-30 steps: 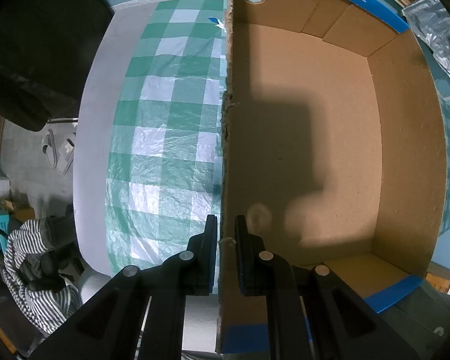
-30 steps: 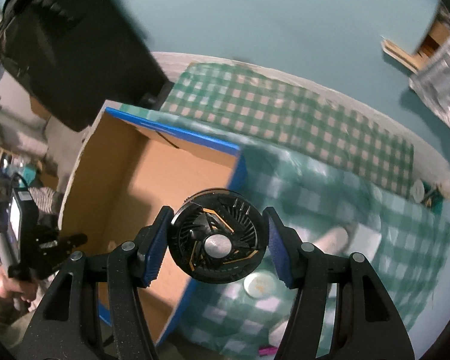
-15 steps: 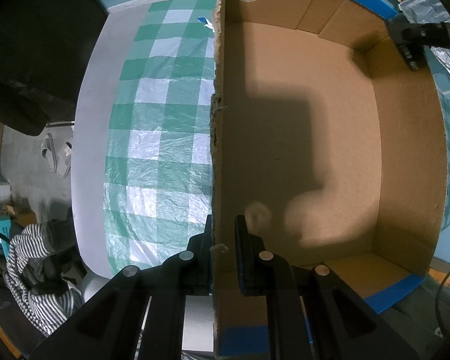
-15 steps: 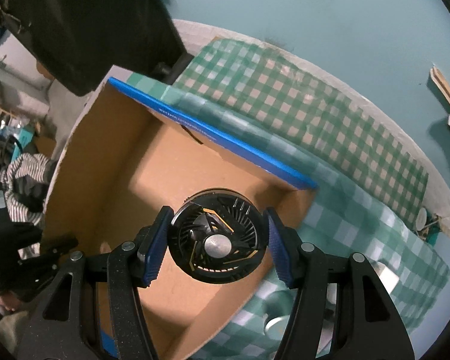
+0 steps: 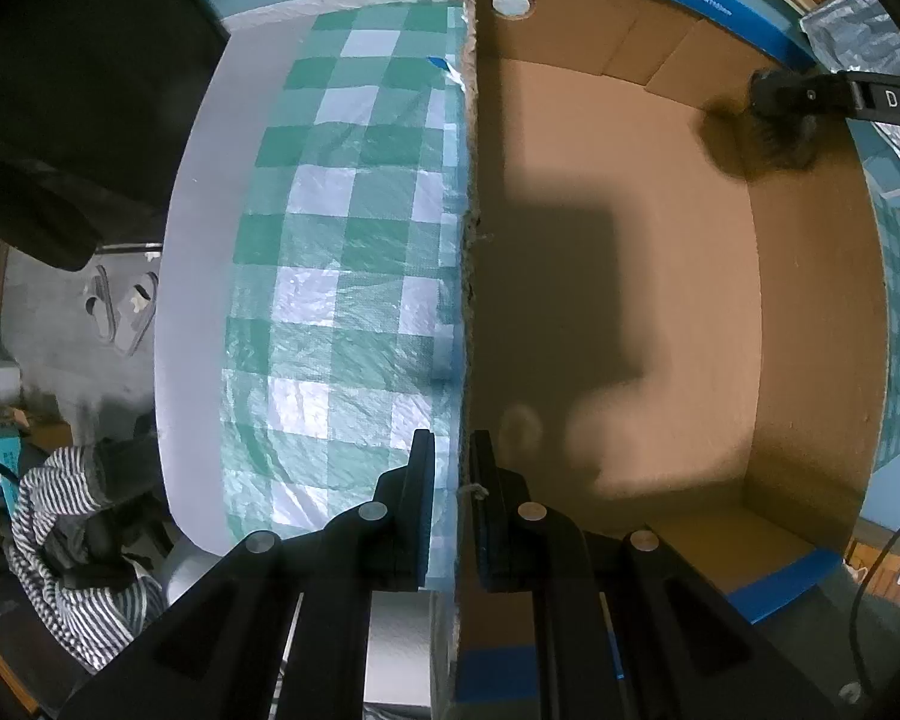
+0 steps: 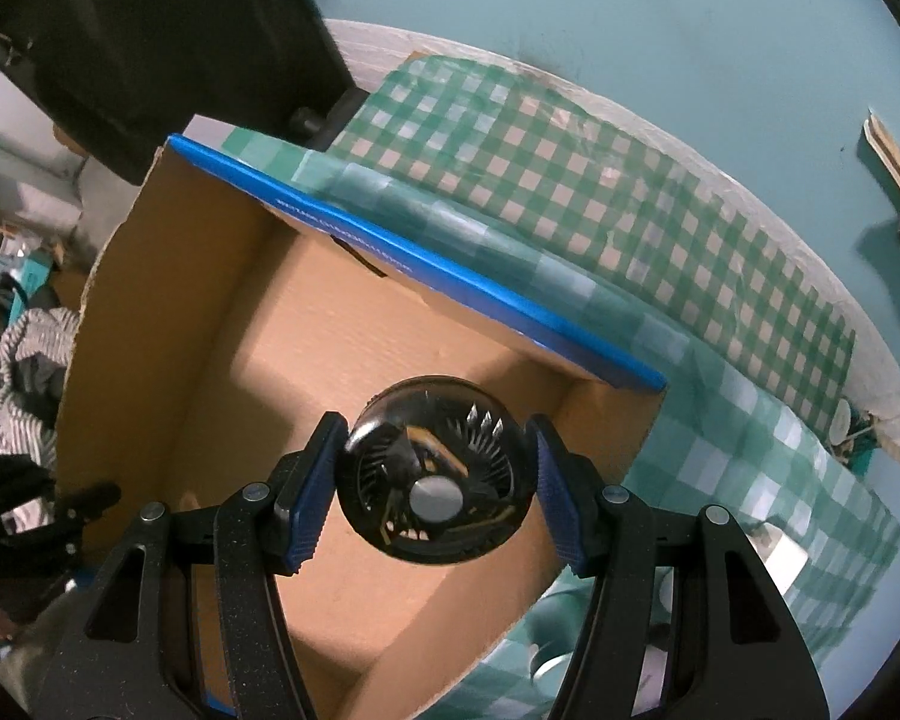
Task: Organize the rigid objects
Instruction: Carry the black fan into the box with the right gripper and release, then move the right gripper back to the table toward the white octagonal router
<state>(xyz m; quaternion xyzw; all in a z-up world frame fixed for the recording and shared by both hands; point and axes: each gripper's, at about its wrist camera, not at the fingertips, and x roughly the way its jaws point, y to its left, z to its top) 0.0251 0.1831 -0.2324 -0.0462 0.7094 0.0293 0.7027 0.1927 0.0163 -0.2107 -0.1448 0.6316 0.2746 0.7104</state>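
Note:
An open cardboard box with blue-taped rims stands on the checked tablecloth. My left gripper is shut on the box's near left wall, one finger outside and one inside. It appears as a dark shape at the left edge of the right wrist view, left gripper. My right gripper is shut on a round black fan with orange accents. It holds the fan tilted, low inside the box near its far right corner. From the left wrist view the fan and right gripper show at that corner.
A green-and-white checked cloth covers the white table. Small white items lie on the cloth to the right of the box. A large black object stands beyond the table's far left. Striped fabric lies below the table edge.
My right gripper has carried the fan from above the box's right rim over and down into the box, entering the left wrist view at top right. The left gripper kept its grip.

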